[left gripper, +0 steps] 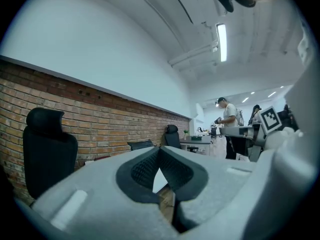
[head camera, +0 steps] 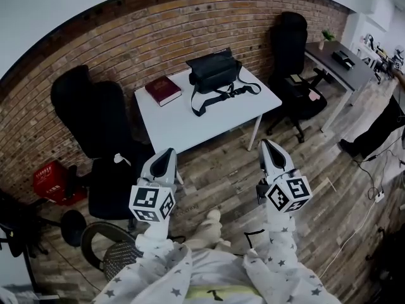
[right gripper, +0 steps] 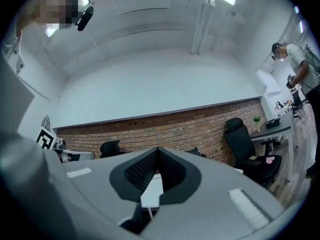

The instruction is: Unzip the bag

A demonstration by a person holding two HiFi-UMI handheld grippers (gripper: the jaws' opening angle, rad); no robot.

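Brick wall backs white table bearing bag and book; jaws of left gripper and right gripper are pressed together.

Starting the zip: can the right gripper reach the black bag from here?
Probably not yet: right gripper hangs over the floor, short of the white table; the bag lies at its far edge. Nothing blocks the way.

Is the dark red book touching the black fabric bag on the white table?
Apart. The head view shows bare white table between the dark red book and the black fabric bag.
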